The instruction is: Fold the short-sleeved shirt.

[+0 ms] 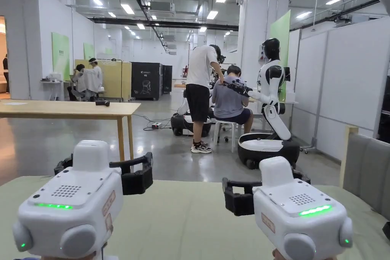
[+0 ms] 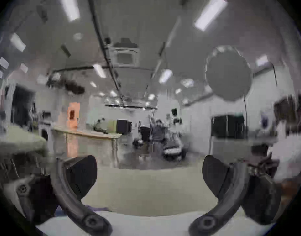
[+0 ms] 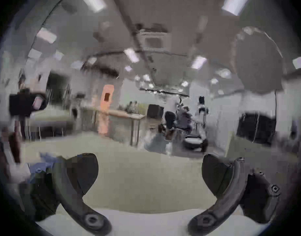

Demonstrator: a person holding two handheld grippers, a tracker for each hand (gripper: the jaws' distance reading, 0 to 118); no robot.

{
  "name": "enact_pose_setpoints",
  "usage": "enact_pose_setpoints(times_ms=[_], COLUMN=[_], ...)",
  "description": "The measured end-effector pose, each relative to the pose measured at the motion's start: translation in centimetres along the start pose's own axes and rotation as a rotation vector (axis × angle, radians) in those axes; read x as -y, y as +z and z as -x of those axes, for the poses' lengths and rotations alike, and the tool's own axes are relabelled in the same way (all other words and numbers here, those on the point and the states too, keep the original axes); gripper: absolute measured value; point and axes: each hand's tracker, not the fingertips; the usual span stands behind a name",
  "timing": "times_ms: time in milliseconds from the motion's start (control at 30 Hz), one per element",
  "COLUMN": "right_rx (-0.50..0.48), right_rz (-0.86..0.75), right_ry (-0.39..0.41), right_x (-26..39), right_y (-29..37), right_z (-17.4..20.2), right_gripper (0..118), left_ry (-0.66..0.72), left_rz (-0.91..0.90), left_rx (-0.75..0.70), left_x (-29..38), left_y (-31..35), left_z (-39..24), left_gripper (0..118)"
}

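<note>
Both grippers hover side by side over a pale green table (image 1: 183, 219), pointing away from me. My left gripper (image 1: 103, 167) is open, with its black jaws wide apart and nothing between them; its own view has the gripper (image 2: 149, 175) over bare green table. My right gripper (image 1: 268, 185) is open too, and its own view has the gripper (image 3: 149, 173) with empty jaws. A blurred patch of blue fabric (image 3: 42, 163) lies beside the right gripper's left jaw. I cannot tell what it is.
Beyond the table's far edge is a grey floor. A wooden table (image 1: 68, 109) stands at the left. A standing person (image 1: 200, 82), a seated person (image 1: 228, 101) and a white humanoid robot (image 1: 271, 93) are farther back. A grey padded panel (image 1: 367, 169) rises at the right.
</note>
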Motion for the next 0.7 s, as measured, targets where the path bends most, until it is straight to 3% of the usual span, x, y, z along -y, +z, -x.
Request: enact_pose_setpoints(times_ms=[100,333,367,400,433,533,700], right_rx=[0.000,0.041,0.011,0.027,0.114,0.062,0.084], right_rz=[-0.035,0.026,0.026,0.027,0.069,0.035,0.032], right_ry=[-0.124,-0.062,-0.073,-0.070,-0.043,-0.057,-0.025], right_x=[1.9,3.2,3.1,2.9,2.9,2.0,1.9], right_y=[0.6,0.5,0.7,0.6,0.5,0.6,0.4], right_z=[-0.1,0.4,0.4,0.6,0.7,0.0,0.9], right_gripper=[118,117,96,15,0,0,0], left_ry=[0.086,-0.031,-0.049,-0.090,-0.144,-0.093,-0.103], left_rz=[0.024,0.114,0.111,0.099,0.096,0.087,0.101], left_rx=[0.065,-0.044,-0.042,-0.049,-0.098,-0.044,-0.118], left_x=[1.3,3.5,3.6,3.7,3.8,3.9,4.4], left_y=[1.2,1.1,1.1,1.4,1.2,1.8,2.2], left_z=[-0.2,-0.8,-0.8,-1.2,-1.5,-1.0,0.7], left_gripper=[118,117,106,54,0,0,0])
